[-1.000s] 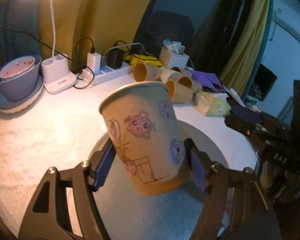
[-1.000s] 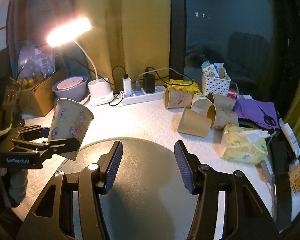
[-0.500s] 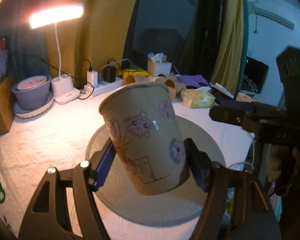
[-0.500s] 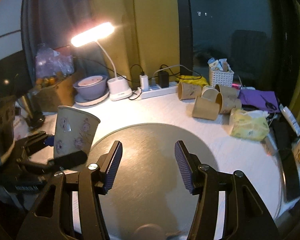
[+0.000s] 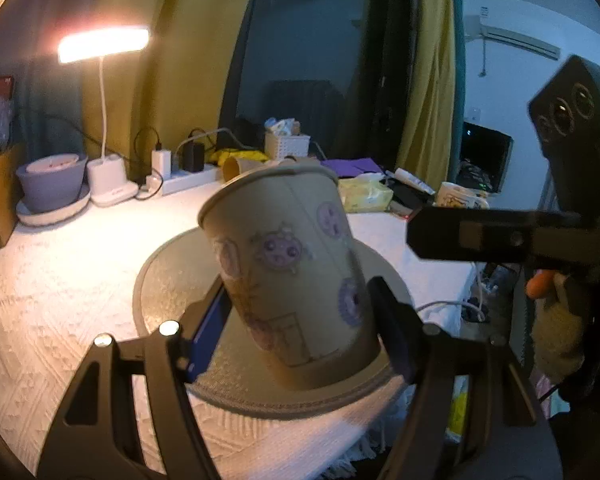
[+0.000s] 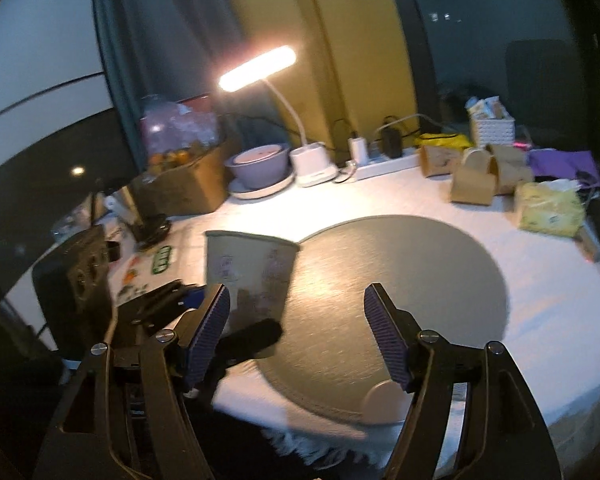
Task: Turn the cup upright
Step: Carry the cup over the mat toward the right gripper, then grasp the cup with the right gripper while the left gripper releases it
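Observation:
My left gripper (image 5: 296, 328) is shut on a tan paper cup (image 5: 288, 272) with purple cartoon prints. The cup is mouth up, tilted a little, held over the near edge of a round grey mat (image 5: 172, 280). In the right wrist view the same cup (image 6: 248, 268) shows at the mat's (image 6: 400, 272) left edge, gripped low down by the left gripper's fingers (image 6: 252, 336). My right gripper (image 6: 300, 336) is open and empty above the mat's near side. It shows at the right of the left wrist view (image 5: 480, 236).
Several paper cups (image 6: 472, 176) lie on their sides at the back right beside a yellow tissue pack (image 6: 548, 210). A lit desk lamp (image 6: 312, 160), a purple bowl (image 6: 260, 164), a power strip (image 6: 384, 162) and a cardboard box (image 6: 184, 188) line the back. The table's front edge is close below.
Both grippers have pulled back toward the table's near edge and risen. The left gripper still holds the cup, which now hangs over the mat's near edge.

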Tool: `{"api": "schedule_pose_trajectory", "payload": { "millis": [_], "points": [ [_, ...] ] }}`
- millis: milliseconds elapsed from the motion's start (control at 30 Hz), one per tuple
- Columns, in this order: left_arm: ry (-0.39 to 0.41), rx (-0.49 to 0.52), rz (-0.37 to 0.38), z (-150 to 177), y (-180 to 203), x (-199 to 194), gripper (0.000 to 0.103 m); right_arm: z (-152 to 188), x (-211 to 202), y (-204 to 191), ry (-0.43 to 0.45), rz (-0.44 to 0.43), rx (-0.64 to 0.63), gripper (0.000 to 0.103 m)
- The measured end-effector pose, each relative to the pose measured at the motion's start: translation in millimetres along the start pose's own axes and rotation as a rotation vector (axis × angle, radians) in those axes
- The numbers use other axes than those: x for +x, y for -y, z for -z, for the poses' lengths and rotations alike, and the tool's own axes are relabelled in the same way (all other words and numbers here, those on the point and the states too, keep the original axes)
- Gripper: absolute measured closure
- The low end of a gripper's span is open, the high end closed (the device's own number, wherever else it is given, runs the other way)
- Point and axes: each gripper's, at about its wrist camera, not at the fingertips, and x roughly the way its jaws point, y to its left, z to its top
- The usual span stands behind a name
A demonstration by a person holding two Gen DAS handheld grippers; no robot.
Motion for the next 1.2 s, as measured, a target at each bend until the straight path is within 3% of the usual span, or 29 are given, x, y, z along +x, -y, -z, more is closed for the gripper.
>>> {"api": "schedule_pose_trajectory", "payload": {
  "millis": [67, 367, 900, 1033, 1200],
  "points": [
    [0.011, 0.018, 0.005, 3, 3, -2, 0.033, 0, 2, 0, -0.006, -0.032, 0.013, 0.021],
    [0.057, 0.083, 0.028, 11, 15, -8, 0.033, 2, 24, 5, -0.067, -0.124, 0.062, 0.02],
    [0.058, 0.163, 0.087, 15, 32, -4, 0.033, -1, 42, 24, -0.121, -0.288, 0.187, 0.02],
    [0.048, 0.161, 0.089, 15, 32, -2, 0.033, 1, 45, 27, -0.141, -0.307, 0.199, 0.032],
    [0.044, 0.161, 0.087, 16, 33, -2, 0.032, 1, 43, 25, -0.144, -0.301, 0.188, 0.032]
  ]
}}
